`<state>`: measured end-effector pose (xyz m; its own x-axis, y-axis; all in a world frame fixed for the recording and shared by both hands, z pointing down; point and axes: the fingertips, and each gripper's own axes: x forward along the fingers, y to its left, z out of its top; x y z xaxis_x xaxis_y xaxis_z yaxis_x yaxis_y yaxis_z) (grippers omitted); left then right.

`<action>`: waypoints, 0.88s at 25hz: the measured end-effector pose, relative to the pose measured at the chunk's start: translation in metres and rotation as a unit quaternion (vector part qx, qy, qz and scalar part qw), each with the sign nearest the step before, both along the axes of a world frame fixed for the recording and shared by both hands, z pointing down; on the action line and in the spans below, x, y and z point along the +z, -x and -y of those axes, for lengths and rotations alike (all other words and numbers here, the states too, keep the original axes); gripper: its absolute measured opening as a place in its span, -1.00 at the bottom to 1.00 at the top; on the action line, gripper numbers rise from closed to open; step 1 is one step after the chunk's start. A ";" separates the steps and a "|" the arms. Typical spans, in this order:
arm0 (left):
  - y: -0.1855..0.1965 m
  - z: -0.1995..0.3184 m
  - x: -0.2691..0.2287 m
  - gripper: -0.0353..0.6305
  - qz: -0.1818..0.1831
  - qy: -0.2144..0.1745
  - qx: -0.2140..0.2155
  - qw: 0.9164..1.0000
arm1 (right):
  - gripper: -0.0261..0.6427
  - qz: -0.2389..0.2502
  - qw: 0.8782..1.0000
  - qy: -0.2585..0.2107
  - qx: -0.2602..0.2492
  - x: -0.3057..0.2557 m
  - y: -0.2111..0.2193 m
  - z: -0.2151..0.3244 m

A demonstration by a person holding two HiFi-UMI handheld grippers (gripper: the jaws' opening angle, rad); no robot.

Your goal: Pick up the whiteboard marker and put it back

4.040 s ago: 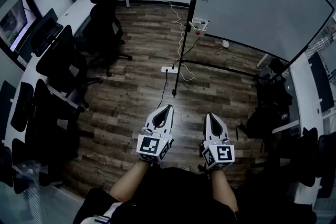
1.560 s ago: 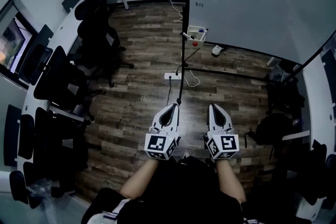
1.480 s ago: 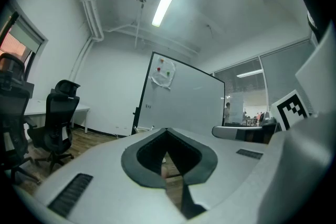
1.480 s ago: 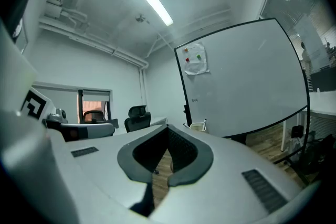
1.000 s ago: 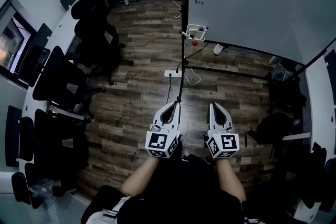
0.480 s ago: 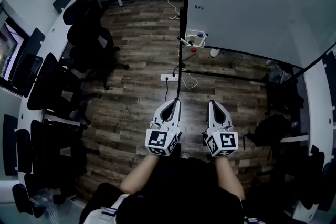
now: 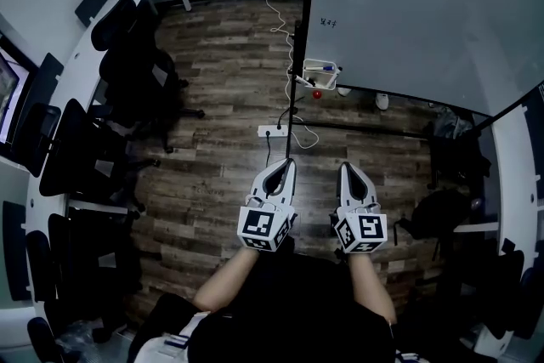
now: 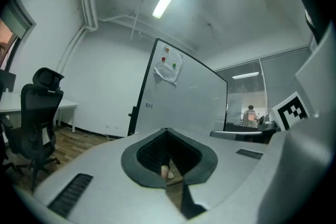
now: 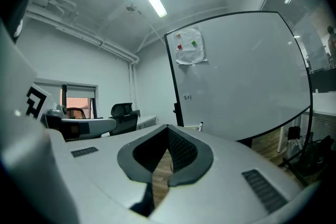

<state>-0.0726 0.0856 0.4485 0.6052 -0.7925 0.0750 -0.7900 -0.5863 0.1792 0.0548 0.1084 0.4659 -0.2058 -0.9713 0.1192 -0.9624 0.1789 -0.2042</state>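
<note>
The fingers (image 7: 279,176) of the left gripper (image 7: 287,163) and of the right gripper (image 7: 348,168) are pressed together and hold nothing; in the head view both hang side by side over the wooden floor (image 7: 221,140). One whiteboard (image 7: 408,21) stands ahead. One small tray (image 7: 320,74) hangs at its lower left edge. The whiteboard marker (image 7: 323,67) lies in the tray, well apart from both grippers. Whether more markers lie there is too small to tell. One power strip (image 7: 272,131) lies on the floor. Black chairs (image 7: 127,72) crowd along the white surface (image 7: 76,81) at the left, overlapping too much to count.

In the left gripper view the fingers meet tip to tip. One chair shows fully at the left, and one sheet of paper (image 8: 169,64) hangs on the whiteboard. One person (image 8: 250,114) is far behind.

In the right gripper view the fingers are closed too. The sheet carries one red and one green magnet; the tray barely shows above the fingers and its contents cannot be made out.
</note>
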 end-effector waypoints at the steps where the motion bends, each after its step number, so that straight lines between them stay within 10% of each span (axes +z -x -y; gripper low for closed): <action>1: 0.000 0.006 0.000 -0.87 0.000 0.000 0.003 1.000 | -0.90 -0.001 1.000 0.001 0.003 0.001 0.000 0.005; 22: 0.006 0.079 0.004 -0.87 -0.008 0.008 0.037 0.999 | -0.90 -0.008 0.999 0.014 0.039 0.008 0.002 0.072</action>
